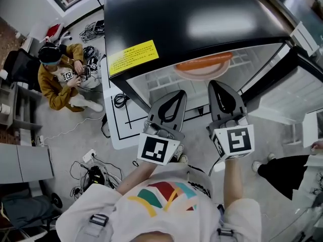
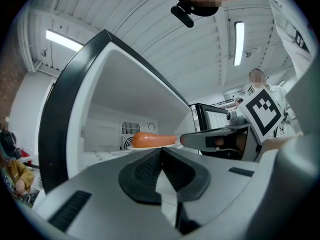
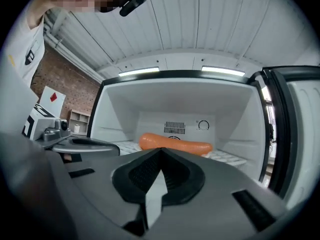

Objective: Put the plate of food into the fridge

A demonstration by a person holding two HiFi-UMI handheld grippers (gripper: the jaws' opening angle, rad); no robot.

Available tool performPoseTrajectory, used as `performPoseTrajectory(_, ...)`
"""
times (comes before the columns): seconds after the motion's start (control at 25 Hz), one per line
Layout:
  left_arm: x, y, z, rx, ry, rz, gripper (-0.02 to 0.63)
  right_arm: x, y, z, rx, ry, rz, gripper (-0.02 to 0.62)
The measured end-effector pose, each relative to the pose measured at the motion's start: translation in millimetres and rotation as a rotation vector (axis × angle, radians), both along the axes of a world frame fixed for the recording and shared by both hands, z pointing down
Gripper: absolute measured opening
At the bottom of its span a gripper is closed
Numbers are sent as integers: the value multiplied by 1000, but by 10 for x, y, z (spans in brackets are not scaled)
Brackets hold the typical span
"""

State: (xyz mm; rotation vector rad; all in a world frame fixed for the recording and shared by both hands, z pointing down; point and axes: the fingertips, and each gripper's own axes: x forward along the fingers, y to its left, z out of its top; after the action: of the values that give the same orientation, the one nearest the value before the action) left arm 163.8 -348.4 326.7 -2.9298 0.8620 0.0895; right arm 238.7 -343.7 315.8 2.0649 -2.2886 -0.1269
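An open black fridge (image 1: 192,14) stands in front of me. On its white wire shelf sits a pale plate (image 1: 202,74) carrying a long orange sausage (image 1: 204,62). The sausage (image 2: 150,139) also shows in the left gripper view, and the sausage (image 3: 175,143) lies straight ahead in the right gripper view. My left gripper (image 1: 180,93) and right gripper (image 1: 214,83) hang side by side just outside the fridge opening, short of the plate. Left gripper (image 2: 161,151) is shut with nothing in it. Right gripper (image 3: 160,150) is also shut and empty.
The fridge door (image 1: 298,89) stands open at the right. A person in a mustard top (image 1: 58,77) sits on the floor at the left. Cables and a power strip (image 1: 93,173) lie on the floor near my feet. Another person's leg (image 1: 282,168) is at the right.
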Motion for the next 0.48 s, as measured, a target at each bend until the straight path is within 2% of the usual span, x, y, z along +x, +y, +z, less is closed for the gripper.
performPoseTrajectory(0.48,41,-25,9,2,2,0,6,106,-221,50,-25,55,28,-3)
